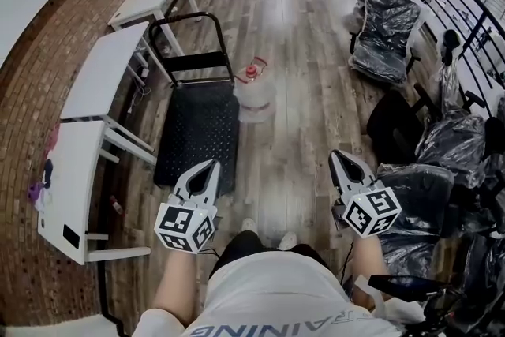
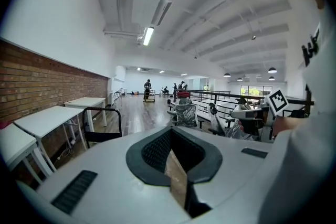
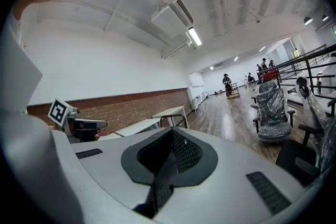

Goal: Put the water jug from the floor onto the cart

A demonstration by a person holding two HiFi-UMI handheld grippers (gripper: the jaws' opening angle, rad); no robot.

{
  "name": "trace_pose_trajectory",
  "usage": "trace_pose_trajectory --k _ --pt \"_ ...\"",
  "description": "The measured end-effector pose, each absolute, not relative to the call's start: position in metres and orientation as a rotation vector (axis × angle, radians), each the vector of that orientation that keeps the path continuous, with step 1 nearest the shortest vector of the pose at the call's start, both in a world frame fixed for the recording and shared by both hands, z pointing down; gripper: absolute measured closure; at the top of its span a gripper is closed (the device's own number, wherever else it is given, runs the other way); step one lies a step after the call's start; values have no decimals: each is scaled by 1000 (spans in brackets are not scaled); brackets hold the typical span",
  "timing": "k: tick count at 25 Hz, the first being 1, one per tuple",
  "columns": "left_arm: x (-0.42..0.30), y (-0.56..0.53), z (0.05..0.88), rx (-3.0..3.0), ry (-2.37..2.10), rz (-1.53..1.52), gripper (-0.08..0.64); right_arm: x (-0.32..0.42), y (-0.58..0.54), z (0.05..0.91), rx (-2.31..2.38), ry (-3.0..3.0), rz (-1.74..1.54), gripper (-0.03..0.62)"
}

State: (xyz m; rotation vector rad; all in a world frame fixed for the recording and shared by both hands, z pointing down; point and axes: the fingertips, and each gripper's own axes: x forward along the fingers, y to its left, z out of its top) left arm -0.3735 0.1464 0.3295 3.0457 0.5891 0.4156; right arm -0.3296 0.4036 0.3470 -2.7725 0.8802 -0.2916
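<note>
The clear water jug [image 1: 254, 95] with a red cap stands on the wooden floor, just right of the cart's far end. The cart [image 1: 197, 134] is a black flat platform with a black tube handle [image 1: 193, 35] at its far side, and nothing lies on it. My left gripper [image 1: 211, 166] hovers over the cart's near edge, jaws together and empty. My right gripper [image 1: 338, 157] is held off to the right over bare floor, shut and empty. Both are well short of the jug. The left gripper [image 2: 170, 132] and right gripper [image 3: 170, 134] views show the cart handle [image 2: 102, 123] but not the jug.
White desks [image 1: 102, 67] line the brick wall left of the cart. Plastic-wrapped office chairs [image 1: 387, 24] stand along the right by a black railing [image 1: 465, 4]. The wooden floor [image 1: 292, 28] runs on ahead past the jug. People stand far down the hall [image 2: 148, 89].
</note>
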Motion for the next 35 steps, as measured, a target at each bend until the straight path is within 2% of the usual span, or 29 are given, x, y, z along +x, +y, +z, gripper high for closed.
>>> trace_pose_trajectory --k 20,35 --pt "-289 179 332 3047 707 423 560 -274 444 356 -2818 738 -322 588" --pt "-157 91 351 2991 646 455 560 -133 359 359 -2870 769 -397 588"
